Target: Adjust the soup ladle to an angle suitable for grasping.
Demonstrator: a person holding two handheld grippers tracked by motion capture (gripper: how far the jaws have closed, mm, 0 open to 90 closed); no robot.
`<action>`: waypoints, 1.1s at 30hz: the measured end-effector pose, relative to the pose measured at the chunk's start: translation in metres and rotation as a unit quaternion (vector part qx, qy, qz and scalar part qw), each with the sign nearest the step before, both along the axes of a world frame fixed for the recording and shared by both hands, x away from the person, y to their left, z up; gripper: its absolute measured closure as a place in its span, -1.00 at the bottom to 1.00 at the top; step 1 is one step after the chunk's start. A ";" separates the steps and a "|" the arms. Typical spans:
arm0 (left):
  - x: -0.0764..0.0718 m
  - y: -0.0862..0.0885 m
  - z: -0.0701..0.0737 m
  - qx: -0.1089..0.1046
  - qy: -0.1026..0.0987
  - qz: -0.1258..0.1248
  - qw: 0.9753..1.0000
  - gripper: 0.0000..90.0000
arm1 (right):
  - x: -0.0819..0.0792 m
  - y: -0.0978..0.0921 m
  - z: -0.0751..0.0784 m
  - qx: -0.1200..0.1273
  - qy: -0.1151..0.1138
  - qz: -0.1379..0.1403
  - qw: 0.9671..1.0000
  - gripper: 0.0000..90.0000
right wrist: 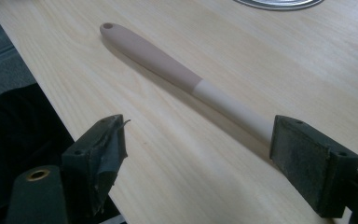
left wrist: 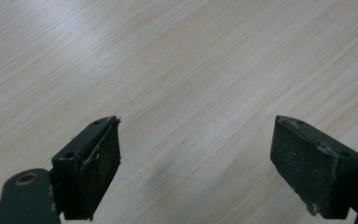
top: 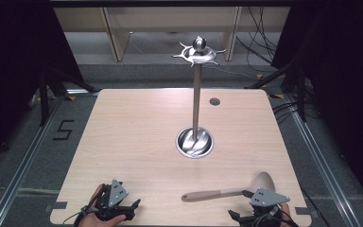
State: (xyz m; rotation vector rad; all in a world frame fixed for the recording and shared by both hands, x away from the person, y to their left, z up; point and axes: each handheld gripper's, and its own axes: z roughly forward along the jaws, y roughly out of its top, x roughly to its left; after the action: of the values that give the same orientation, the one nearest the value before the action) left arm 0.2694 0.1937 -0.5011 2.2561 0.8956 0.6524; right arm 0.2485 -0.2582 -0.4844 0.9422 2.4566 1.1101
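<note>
Two handheld grippers are sitting at the near edge of a pale wooden bench (top: 137, 123), each held by a person's hand coming in from the bottom of the high view. At about seven o'clock from the bench centre, the left gripper (top: 133, 208) is resting low with its jaws spread wide and holding nothing; in the left gripper view they are framing bare wood grain. At about five o'clock, the right gripper (top: 238, 216) is likewise standing wide open and empty. Just in front of it a spoon (top: 227, 189) is lying flat on the bench, its long axis running roughly from nine o'clock to two o'clock in the high view: the darker handle end is pointing toward nine o'clock, and the pale bowl is sitting at the far right, toward two o'clock. In the right gripper view the spoon handle (right wrist: 177, 70) is slanting from the upper left down toward the right-hand jaw, its lighter section passing close beside that jaw's tip, not yet between the pads. The right gripper is clearly the nearer one; the left is lying well apart from the spoon. Beyond, at twelve o'clock from the spoon, a tall metal utensil stand (top: 197, 94) is rising from a round steel base (top: 194, 142), with hooks around its top.
</note>
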 end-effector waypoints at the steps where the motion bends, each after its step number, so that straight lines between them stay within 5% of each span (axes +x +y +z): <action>1: 0.001 0.000 0.000 0.002 -0.001 -0.004 1.000 -0.65 | 0.001 0.000 0.001 -0.005 0.001 0.000 1.000 -0.54; 6: 0.000 0.000 0.000 -0.003 0.002 0.005 1.000 -0.65 | 0.008 0.001 0.007 -0.026 -0.008 0.017 0.999 -0.47; 12: 0.002 0.000 -0.001 -0.001 -0.005 -0.007 1.000 -0.65 | 0.014 0.005 0.012 -0.062 0.014 0.040 0.997 -0.40; 13: 0.000 -0.002 -0.002 -0.023 -0.004 0.001 1.000 -0.65 | 0.017 0.005 0.012 -0.070 0.009 0.048 0.996 -0.40; 19: 0.001 0.001 0.000 -0.001 -0.003 -0.014 1.000 -0.66 | 0.021 0.010 0.013 -0.081 0.008 0.048 0.995 -0.35; 24: 0.001 0.001 0.000 -0.002 -0.004 -0.013 1.000 -0.65 | 0.026 0.016 0.017 -0.103 0.018 0.064 0.993 -0.33; 25: 0.000 -0.001 -0.002 -0.019 -0.004 0.000 1.000 -0.65 | 0.028 0.017 0.018 -0.110 0.015 0.067 0.992 -0.32; 26: 0.001 0.001 0.000 -0.001 -0.004 -0.010 1.000 -0.65 | 0.030 0.018 0.018 -0.118 0.011 0.072 0.990 -0.31; 29: 0.000 0.000 -0.001 -0.010 -0.003 -0.002 1.000 -0.65 | 0.034 0.022 0.020 -0.125 0.021 0.075 0.989 -0.28; 31: 0.001 -0.001 -0.002 -0.017 -0.005 -0.006 1.000 -0.65 | 0.041 0.025 0.020 -0.151 0.004 0.096 0.984 -0.27; 33: 0.001 -0.001 -0.002 -0.018 -0.005 -0.005 1.000 -0.65 | 0.040 0.027 0.020 -0.146 0.011 0.092 0.985 -0.26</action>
State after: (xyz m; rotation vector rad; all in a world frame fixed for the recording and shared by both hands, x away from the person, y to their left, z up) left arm 0.2702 0.1928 -0.5032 2.2211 0.8841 0.6386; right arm 0.2884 -0.2314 -0.4640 0.6534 2.6709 0.7615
